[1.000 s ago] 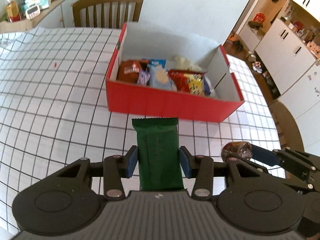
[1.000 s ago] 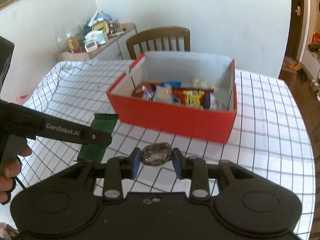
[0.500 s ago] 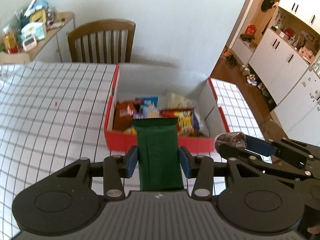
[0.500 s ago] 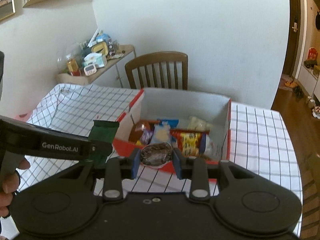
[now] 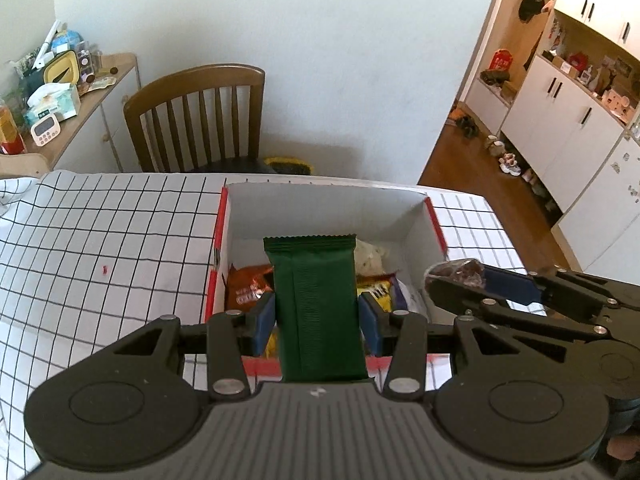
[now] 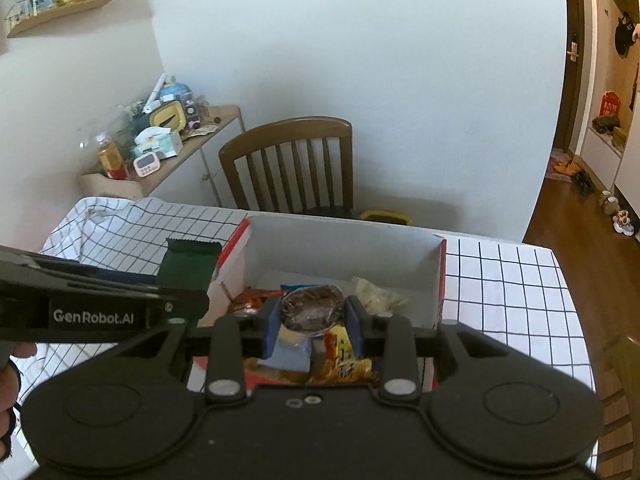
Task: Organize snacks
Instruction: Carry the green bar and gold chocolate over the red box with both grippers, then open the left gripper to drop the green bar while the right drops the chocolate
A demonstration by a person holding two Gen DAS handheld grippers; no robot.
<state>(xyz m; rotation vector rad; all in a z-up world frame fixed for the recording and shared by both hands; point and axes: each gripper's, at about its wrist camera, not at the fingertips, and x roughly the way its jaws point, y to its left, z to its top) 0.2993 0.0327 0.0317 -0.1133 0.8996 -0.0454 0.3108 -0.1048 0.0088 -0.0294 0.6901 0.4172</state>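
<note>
Two tongs are in my hands, each pinching a snack above the table point(image 5: 100, 240), which wears a white cloth with a black grid. Largest on that table is the red box point(image 5: 218, 240) with white inner walls, standing near the far edge, just this side of a wooden chair point(image 5: 196, 116). Inside the box lie several packets: an orange bag point(image 5: 248, 286) against the left wall, a yellow packet point(image 6: 344, 360) near the front, a pale one point(image 6: 376, 296) toward the back right. My left tongs point(image 5: 316, 322) are pressed onto the two long sides of a dark green bar point(image 5: 316, 300), which stands upright over the front wall of the box, its crimped top edge reaching over the inside. My right tongs point(image 6: 313, 326) are clamped on a small round chocolate-brown sweet in clear wrap point(image 6: 312, 310), held above the front of the box, just right of the green bar. One tiny red speck point(image 5: 105, 269) sits on the cloth left of the box.
</note>
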